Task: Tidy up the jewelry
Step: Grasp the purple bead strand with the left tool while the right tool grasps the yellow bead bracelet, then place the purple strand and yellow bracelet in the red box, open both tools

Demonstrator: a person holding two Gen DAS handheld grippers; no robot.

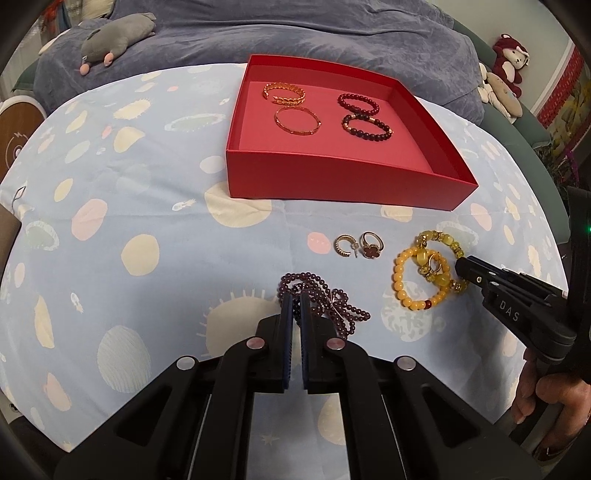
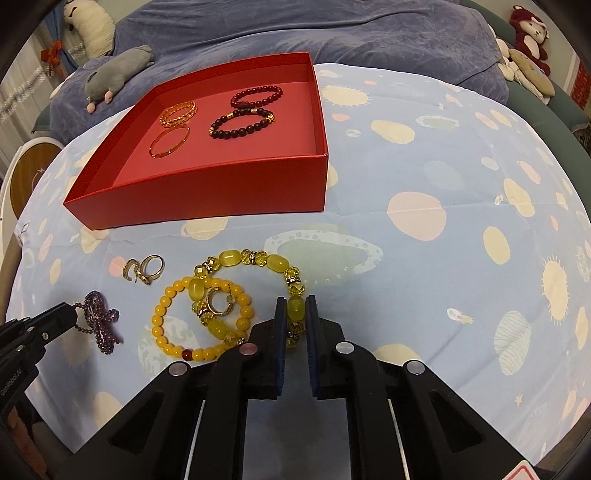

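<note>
The red box (image 1: 347,181) on the bed sheet (image 1: 147,206) already holds four bracelets (sorted in pairs). Right tool (image 2: 295,304) pinches the yellow glass-bead bracelet (image 2: 273,262); left tool (image 1: 294,299) clamps the purple bead strand (image 1: 332,314), both probably box-bound.

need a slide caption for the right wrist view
Right gripper shut on yellow beaded bracelet, open red box beyond.

Light blue tablecloth (image 1: 147,206) with planet and sun print covers the table. Purple-blue blanket (image 1: 295,33) bunched at 12 o'clock. Grey plush mouse (image 1: 114,40) lying on it at 11. Red-and-white plush toy (image 1: 511,57) at 2, beige plush (image 1: 498,92) just below it.
</note>
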